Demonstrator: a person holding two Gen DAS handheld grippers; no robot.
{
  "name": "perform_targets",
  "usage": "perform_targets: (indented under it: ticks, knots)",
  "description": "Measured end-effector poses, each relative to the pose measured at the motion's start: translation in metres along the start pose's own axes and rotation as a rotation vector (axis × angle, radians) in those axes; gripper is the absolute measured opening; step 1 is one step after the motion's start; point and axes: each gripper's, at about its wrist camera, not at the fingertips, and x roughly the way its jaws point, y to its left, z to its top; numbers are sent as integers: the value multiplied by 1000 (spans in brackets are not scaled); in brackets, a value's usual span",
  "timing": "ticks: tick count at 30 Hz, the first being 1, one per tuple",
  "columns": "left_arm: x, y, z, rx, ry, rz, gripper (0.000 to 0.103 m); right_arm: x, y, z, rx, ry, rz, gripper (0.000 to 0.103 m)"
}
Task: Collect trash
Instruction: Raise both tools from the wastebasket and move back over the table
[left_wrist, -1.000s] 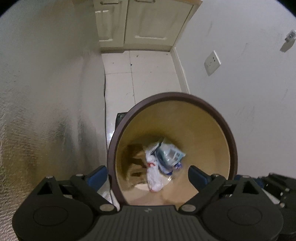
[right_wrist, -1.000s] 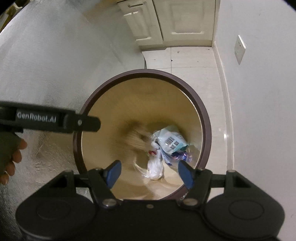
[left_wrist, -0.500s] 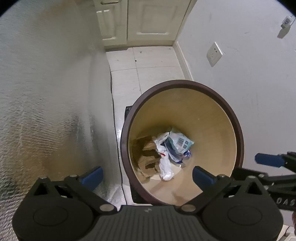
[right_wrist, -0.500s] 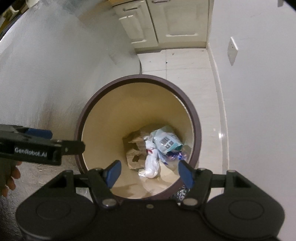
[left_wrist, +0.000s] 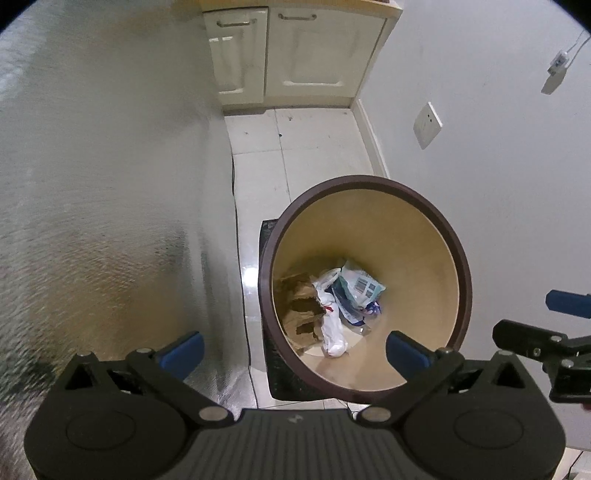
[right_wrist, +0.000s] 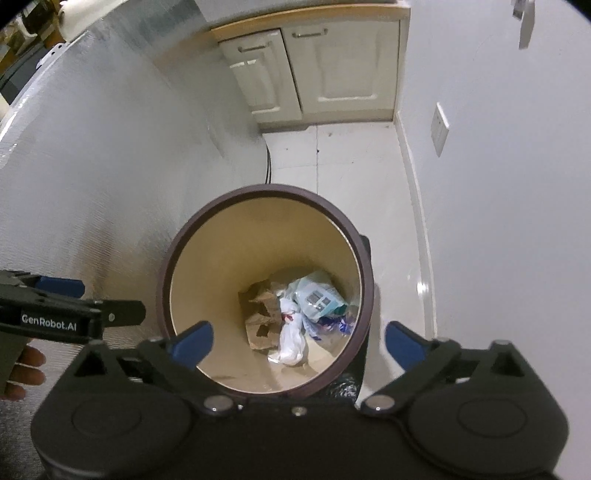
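Note:
A round trash bin (left_wrist: 463, 266) with a dark brown rim and tan inside stands on the tiled floor; it also shows in the right wrist view (right_wrist: 162, 280). At its bottom lie crumpled brown paper (left_wrist: 301, 308), a white plastic bag (left_wrist: 332, 325) and a light blue wrapper (left_wrist: 360, 284), all seen too in the right wrist view: the brown paper (right_wrist: 262, 314), the white bag (right_wrist: 293, 341), the wrapper (right_wrist: 317, 295). My left gripper (left_wrist: 295, 354) is open and empty above the bin's left side. My right gripper (right_wrist: 299, 338) is open and empty above the bin.
A silver textured appliance wall (left_wrist: 92, 184) rises on the left. A white wall with a socket (left_wrist: 427, 125) is on the right. Cream cabinets (left_wrist: 295, 55) close the far end. A dark mat (left_wrist: 269, 354) lies under the bin, and a cable (left_wrist: 236, 229) runs along the floor.
Brown paper has dropped into the bin and settled. Both grippers have risen and pulled back, so the bin looks smaller. The right gripper's fingers have spread wider.

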Motion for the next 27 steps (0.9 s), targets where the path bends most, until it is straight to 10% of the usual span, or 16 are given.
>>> perform_targets:
  ticks: [27]
  knots:
    - [-119, -6, -58, 35, -185, -35, 103, -111, 17, -47, 28, -131, -81, 103]
